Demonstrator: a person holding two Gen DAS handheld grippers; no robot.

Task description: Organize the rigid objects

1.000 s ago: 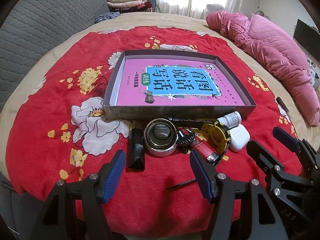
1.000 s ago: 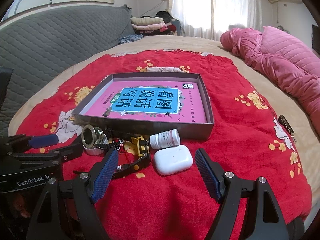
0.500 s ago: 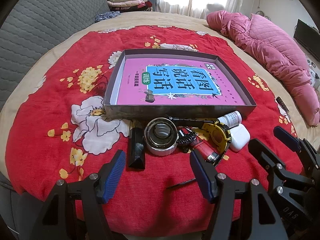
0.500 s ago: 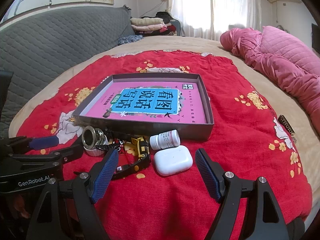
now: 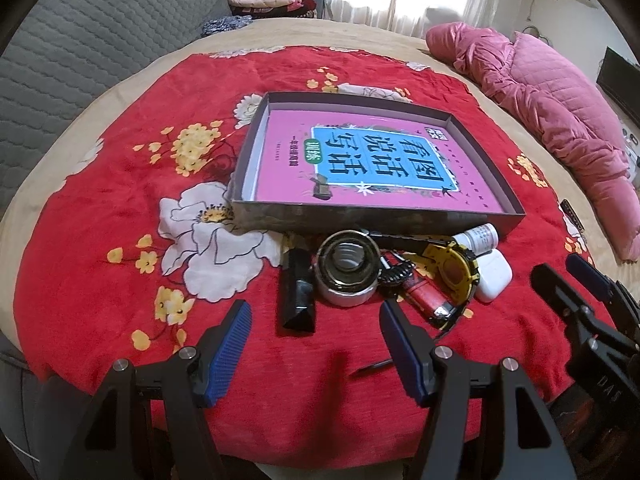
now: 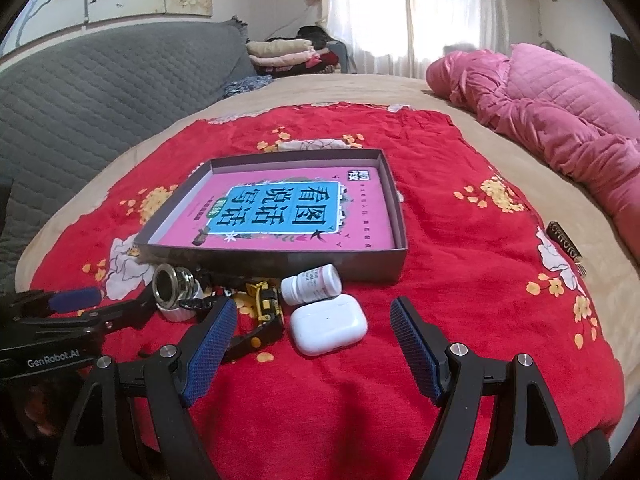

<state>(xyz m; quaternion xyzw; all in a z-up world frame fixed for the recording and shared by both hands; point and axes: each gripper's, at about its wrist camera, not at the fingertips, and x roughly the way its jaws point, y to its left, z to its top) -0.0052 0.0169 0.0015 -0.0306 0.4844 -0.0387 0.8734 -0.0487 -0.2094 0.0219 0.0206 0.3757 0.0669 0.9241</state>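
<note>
Both grippers hang with jaws spread wide and nothing between them: the left gripper (image 5: 316, 344) low over the red flowered blanket (image 5: 100, 248), the right gripper (image 6: 312, 344) just short of a white earbud case (image 6: 328, 324). Seen from the left wrist, the loose items sit in a tight row at 12 o'clock from the left gripper, close against the near wall of a shallow grey box (image 5: 360, 218): a black bar (image 5: 298, 296) at the left end, then a round metal ring (image 5: 347, 268), a red tube (image 5: 424, 298), a yellow and black watch (image 5: 454, 272), and the earbud case at the right end, with a small white bottle (image 5: 478, 236) lying on its side at 12 o'clock from the case, touching the box wall. Inside the box lies a pink book with a blue title panel (image 5: 380, 160), filling most of the floor. At 2 o'clock, beyond the blanket, a pink quilted coat (image 5: 560, 104) lies on the bed; at 10 o'clock rises a grey padded headboard (image 5: 80, 52).
</note>
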